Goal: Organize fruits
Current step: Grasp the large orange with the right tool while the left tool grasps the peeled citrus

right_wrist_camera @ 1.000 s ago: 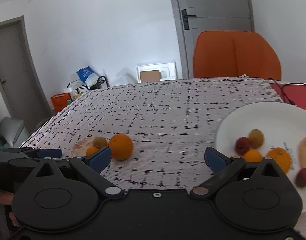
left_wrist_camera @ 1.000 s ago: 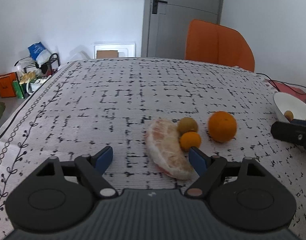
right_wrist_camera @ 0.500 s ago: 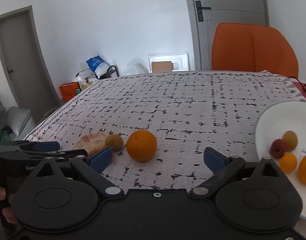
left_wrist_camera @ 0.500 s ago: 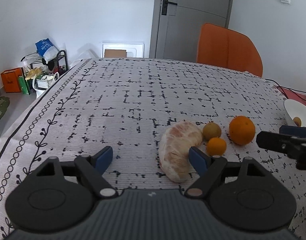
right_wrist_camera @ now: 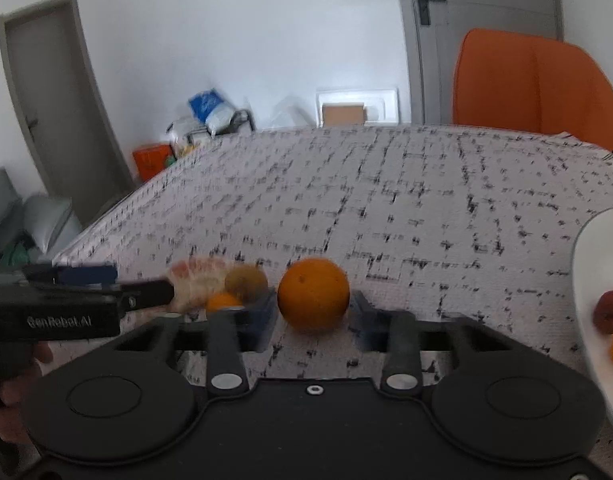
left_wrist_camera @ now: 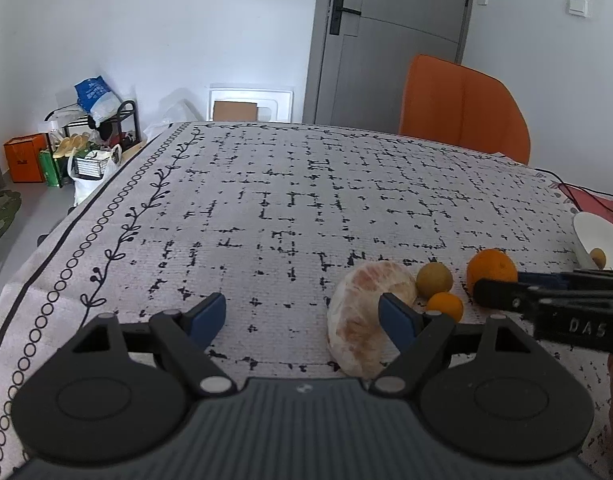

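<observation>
The left gripper (left_wrist_camera: 302,316) gaped wide with one peeled pomelo segment (left_wrist_camera: 362,316) by its right finger, then one kiwi (left_wrist_camera: 434,279), one tangerine (left_wrist_camera: 445,306), and one large orange (right_wrist_camera: 313,294) bracketed between the right gripper's (right_wrist_camera: 312,316) narrowed, blurred fingers, contact unclear, beside one white plate (right_wrist_camera: 586,264).

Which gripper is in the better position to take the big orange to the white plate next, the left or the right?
Right. The right gripper has its fingers on either side of the big orange, and the white plate lies on its side. The left gripper is open beside the peeled pomelo, farther from the plate.
</observation>
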Demonstrator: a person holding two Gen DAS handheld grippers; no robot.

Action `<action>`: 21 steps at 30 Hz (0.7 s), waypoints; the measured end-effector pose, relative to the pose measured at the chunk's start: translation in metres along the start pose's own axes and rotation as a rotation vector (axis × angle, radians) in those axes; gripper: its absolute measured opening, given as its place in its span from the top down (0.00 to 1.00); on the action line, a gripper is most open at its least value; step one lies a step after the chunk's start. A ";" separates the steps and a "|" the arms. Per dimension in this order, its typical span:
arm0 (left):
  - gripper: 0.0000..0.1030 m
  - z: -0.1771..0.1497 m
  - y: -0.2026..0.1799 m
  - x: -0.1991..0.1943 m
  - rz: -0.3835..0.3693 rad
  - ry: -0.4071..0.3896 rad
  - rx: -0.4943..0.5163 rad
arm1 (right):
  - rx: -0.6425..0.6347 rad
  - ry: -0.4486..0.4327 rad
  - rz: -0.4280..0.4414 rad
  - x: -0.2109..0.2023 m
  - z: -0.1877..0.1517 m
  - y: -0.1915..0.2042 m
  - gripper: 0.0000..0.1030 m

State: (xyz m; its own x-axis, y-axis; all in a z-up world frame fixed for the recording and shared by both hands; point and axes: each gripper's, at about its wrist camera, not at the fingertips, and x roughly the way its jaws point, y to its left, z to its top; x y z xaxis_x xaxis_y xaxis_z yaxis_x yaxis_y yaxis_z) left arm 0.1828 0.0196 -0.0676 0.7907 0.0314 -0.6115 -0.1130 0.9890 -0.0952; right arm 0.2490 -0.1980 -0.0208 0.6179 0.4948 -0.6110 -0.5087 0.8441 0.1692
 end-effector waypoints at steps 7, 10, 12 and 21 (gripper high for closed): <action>0.21 -0.001 -0.012 0.004 -0.041 -0.001 0.020 | -0.019 -0.003 -0.019 -0.009 -0.005 0.000 0.66; 0.23 -0.003 -0.016 0.009 -0.061 0.010 0.018 | -0.009 -0.004 -0.031 -0.015 -0.008 -0.006 0.66; 0.24 -0.004 -0.019 0.010 -0.072 0.004 0.021 | -0.002 -0.007 -0.043 -0.019 -0.009 -0.009 0.66; 0.34 -0.009 -0.038 0.015 -0.041 -0.008 0.126 | 0.056 -0.026 -0.055 -0.033 -0.013 -0.024 0.66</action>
State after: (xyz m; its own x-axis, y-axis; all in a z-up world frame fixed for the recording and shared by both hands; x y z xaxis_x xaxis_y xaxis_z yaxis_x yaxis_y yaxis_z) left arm 0.1937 -0.0184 -0.0803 0.7980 -0.0083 -0.6026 -0.0048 0.9998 -0.0202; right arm 0.2330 -0.2377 -0.0150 0.6599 0.4520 -0.6002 -0.4396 0.8801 0.1794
